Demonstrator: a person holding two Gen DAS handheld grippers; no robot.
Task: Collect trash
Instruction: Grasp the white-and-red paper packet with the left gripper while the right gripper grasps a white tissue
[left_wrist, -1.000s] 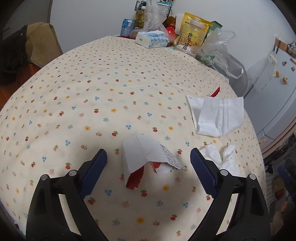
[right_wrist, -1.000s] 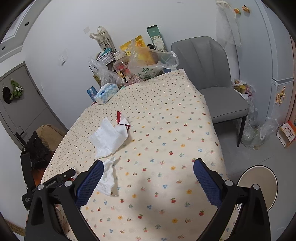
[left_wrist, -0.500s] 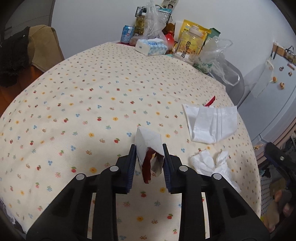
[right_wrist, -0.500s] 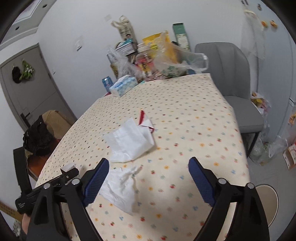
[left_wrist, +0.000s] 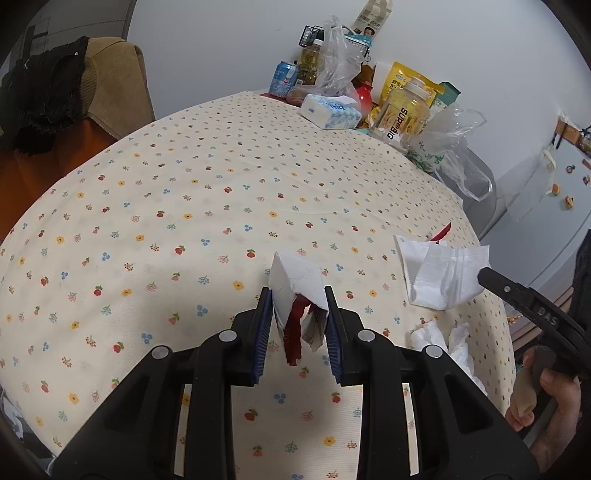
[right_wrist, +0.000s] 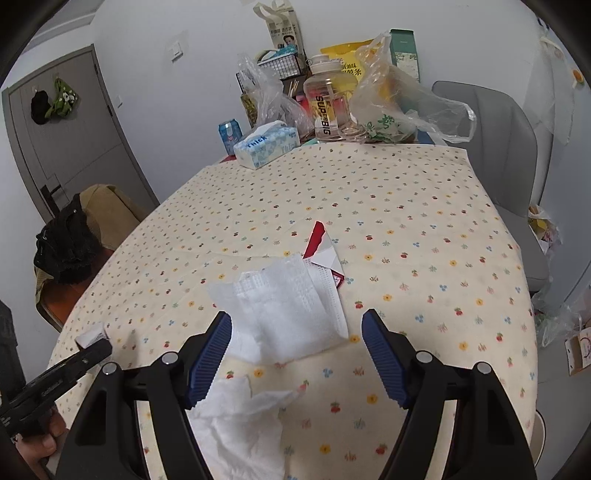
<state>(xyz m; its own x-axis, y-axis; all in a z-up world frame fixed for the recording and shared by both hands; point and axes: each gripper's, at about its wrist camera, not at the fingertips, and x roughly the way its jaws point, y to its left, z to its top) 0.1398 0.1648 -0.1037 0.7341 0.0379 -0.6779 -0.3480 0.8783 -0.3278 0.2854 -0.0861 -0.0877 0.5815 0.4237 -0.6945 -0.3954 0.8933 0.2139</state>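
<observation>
Your left hand-held gripper (left_wrist: 297, 328) is clenched on a white-and-red wrapper (left_wrist: 297, 295), pinched between the blue pads and carried clear of the bench (left_wrist: 184, 206), so that hand is taken and the coming move belongs to the other one. To its right on the floral cloth lie the three loose pieces: the crumpled tissue (right_wrist: 236, 424) nearest the bench's near edge, the flat napkin (right_wrist: 288, 310) just beyond it, and a red-and-white scrap (right_wrist: 325, 251) tucked under the napkin's far corner. Your right hand-held gripper (right_wrist: 295, 354) is the one near them, by a long way; it holds nothing, its jaws have just been closing and stand about half spread with nothing pressed between the pads. The napkin lies straight ahead of it, and the near edge sits between the two pads, the left pad over its near-left corner, the right pad just off its right corner. Its long axis looks to run from near-left to far-right, slightly across your line of reach, so I judge the jaws span its width fairly well as they stand. The tissue lies below and left of the left pad, overlapping that finger in the right wrist view, so it may get dragged along. I cannot see a bin in either view.
</observation>
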